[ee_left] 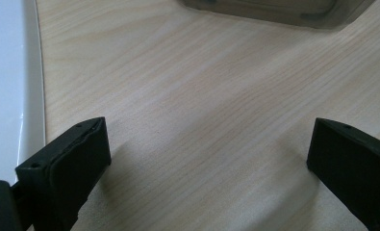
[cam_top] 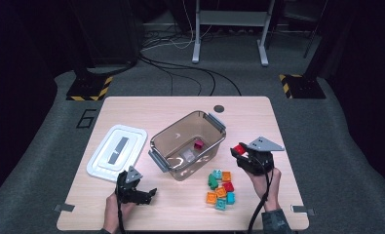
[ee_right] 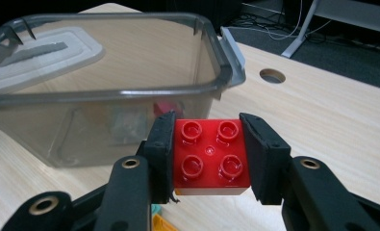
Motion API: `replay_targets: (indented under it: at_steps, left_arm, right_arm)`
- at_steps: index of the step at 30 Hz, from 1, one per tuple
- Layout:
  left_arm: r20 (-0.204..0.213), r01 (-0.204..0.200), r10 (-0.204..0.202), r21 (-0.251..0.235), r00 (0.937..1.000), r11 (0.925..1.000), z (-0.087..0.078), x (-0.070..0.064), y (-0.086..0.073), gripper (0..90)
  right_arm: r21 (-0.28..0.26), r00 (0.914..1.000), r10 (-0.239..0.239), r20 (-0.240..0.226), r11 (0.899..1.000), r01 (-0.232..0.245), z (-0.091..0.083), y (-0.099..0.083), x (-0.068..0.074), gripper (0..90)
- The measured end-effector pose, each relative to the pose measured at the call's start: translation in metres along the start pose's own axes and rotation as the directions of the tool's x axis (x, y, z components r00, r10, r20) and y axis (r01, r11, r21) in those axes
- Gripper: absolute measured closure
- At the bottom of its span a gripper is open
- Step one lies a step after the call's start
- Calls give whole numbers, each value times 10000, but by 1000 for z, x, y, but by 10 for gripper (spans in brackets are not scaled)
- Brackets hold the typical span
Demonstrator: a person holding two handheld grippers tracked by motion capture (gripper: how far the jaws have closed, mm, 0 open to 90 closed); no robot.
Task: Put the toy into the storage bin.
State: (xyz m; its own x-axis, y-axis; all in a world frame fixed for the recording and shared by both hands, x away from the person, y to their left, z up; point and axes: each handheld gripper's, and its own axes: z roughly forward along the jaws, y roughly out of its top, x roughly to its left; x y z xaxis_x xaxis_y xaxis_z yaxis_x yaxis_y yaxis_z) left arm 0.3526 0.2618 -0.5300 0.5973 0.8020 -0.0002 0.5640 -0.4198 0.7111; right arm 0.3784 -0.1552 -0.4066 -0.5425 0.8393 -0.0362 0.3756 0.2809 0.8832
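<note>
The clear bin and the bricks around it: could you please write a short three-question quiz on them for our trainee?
1. True or false: the right gripper is shut on a red brick.
2. Where does the white lid lie? A) on the clear bin B) on the table beside the bin C) on the floor
3. Fill in: the left gripper has its jaws ____.

Key: 1 true; 2 B; 3 open, with nothing between them.

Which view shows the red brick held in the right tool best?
The right gripper view: the red brick sits close up, four studs facing the camera, clamped between the right tool jaws. In the high view it is a small red patch beside the clear bin.
</note>
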Motion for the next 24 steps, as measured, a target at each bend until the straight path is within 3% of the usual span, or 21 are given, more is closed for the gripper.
replay_targets:
  at_steps: [24]
  left_arm:
    - [-31, -22, 22, -44, 10000, 10000, 0, 0, 0, 12]
  right_arm:
    - [-255, 9985, -336, -429, 9991, 326, 26, 58, 0, 583]
